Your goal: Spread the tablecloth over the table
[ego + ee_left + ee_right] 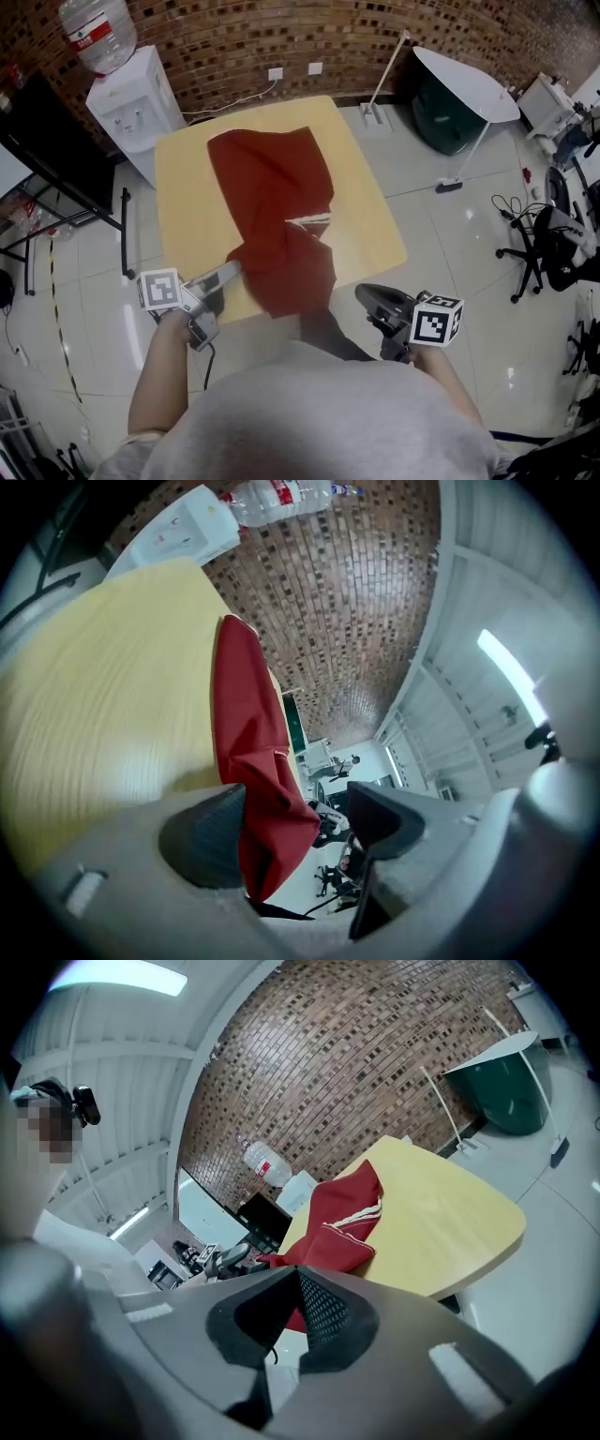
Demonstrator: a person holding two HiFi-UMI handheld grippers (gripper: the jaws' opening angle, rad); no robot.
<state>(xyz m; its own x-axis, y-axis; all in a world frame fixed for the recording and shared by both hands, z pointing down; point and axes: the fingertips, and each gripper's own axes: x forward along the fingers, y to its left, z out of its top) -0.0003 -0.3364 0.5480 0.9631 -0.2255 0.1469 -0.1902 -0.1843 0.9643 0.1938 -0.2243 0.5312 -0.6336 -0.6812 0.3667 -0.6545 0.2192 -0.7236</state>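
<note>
One crumpled red tablecloth lay on one yellow table, its near edge between the wide-open left tongs, while the right tongs were closed, empty.

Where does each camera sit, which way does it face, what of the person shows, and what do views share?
Head view: on the person's head, facing down at the table and tablecloth; shirt, forearms, left gripper, right gripper show.
Left gripper view: on the left gripper, rolled sideways, facing along the table; open jaws straddle the tablecloth's edge.
Right gripper view: on the right gripper, facing across the table toward the brick wall; shut, empty jaws show.
Shared: all three see tablecloth and table.
</note>
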